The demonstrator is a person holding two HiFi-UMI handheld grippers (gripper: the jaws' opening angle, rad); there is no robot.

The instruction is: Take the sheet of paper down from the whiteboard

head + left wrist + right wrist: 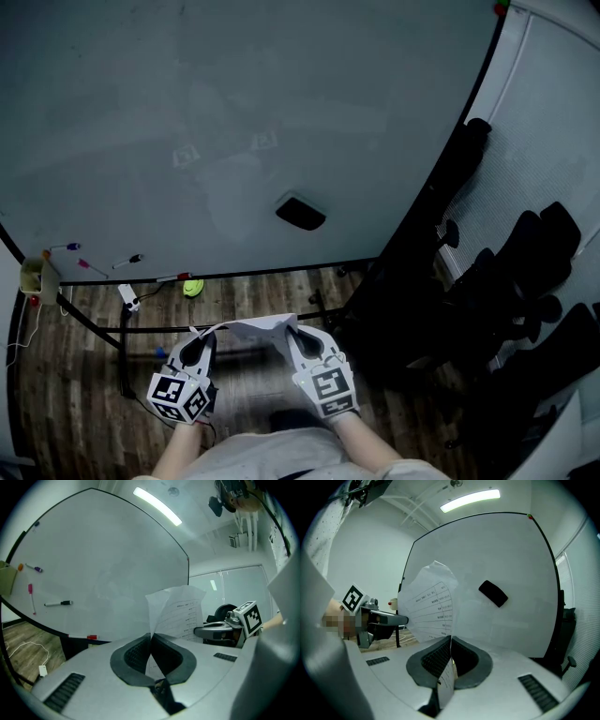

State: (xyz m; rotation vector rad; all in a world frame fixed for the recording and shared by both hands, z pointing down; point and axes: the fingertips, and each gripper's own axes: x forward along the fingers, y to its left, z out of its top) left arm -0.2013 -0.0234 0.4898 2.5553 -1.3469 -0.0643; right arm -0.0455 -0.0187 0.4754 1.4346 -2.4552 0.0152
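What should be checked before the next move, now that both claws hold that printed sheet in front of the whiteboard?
1. Grip of the left claw on the sheet of paper: ok, shut on its edge.
2. Grip of the right claw on the same sheet: ok, shut on it.
3. Sheet off the whiteboard: ok, it bows between the two claws, in front of the board.
4. Sheet free of tears: cannot tell; only a bend shows.
5. Black eraser and markers apart from the sheet: ok.
6. A spot to lay the sheet down: cannot tell, none in view.
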